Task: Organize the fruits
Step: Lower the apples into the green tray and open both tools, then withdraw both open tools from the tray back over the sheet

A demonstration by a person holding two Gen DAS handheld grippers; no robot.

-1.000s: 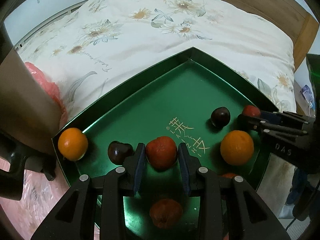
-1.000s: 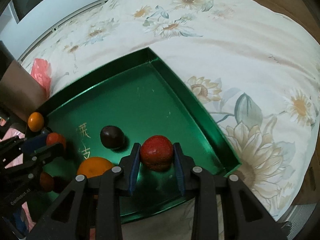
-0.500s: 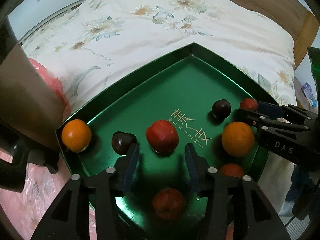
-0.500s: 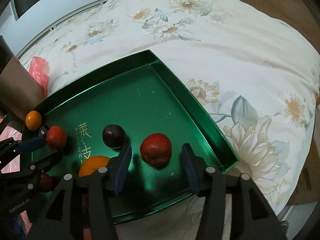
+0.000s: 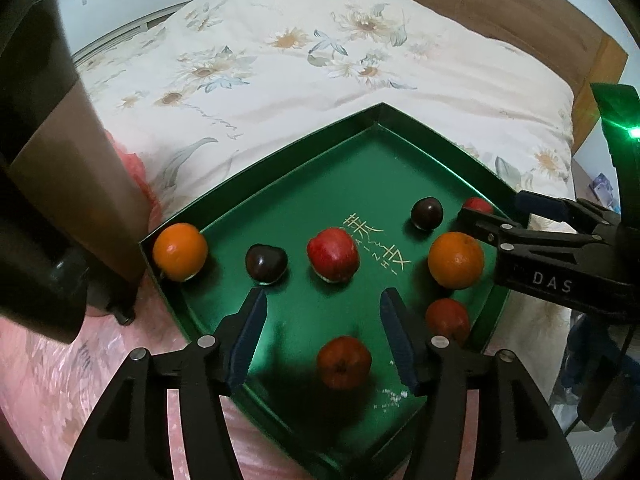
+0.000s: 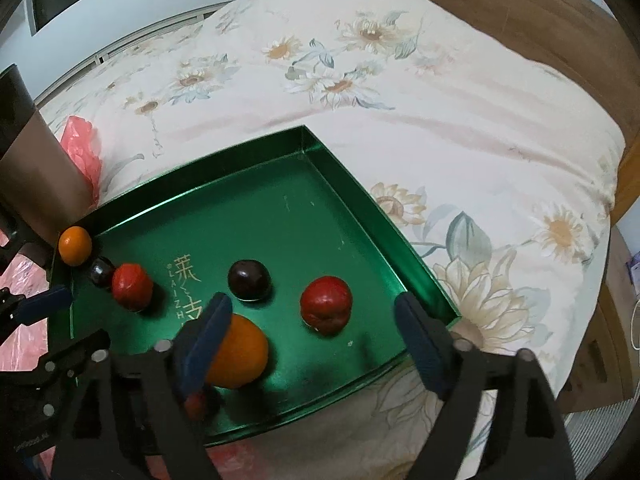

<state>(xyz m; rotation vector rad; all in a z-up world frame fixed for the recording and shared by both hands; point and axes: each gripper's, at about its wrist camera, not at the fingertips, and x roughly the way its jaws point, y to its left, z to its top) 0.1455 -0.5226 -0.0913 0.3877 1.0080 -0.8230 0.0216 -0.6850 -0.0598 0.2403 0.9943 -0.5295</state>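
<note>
Left gripper (image 5: 322,316), black with blue pads, found angled steeply down over the near part of the shallow green metal tray (image 5: 280,168); jaws parted and just opened further, nothing between the pads. Nearest ahead, clear of both fingertips: glossy red apple-like fruit (image 5: 333,254) resting on the tray floor beside the gold lettering (image 5: 376,244). A second earlier, pressed between these same pads; now released and left standing free. Beneath the left gripper, a duller red fruit (image 5: 344,361) near the tray's front corner. To the left, a dark cherry-coloured fruit (image 5: 265,263), then a round orange (image 5: 180,251) against the tray's left corner.

Right gripper (image 6: 314,324) likewise pitched down, jaws spread wide and just opened, pads touching nothing. Between and beyond them, a red fruit (image 6: 326,305) on the tray floor near the right wall, a second earlier clamped, now let go. Left pad overlapping a large orange (image 6: 240,350) in view; contact not determinable. Dark round fruit (image 6: 249,280) just beyond.

Both grippers seen further back from the fruit than before.

Tray set on a cream floral quilt (image 6: 400,92); wooden headboard (image 5: 520,8) behind.
</note>
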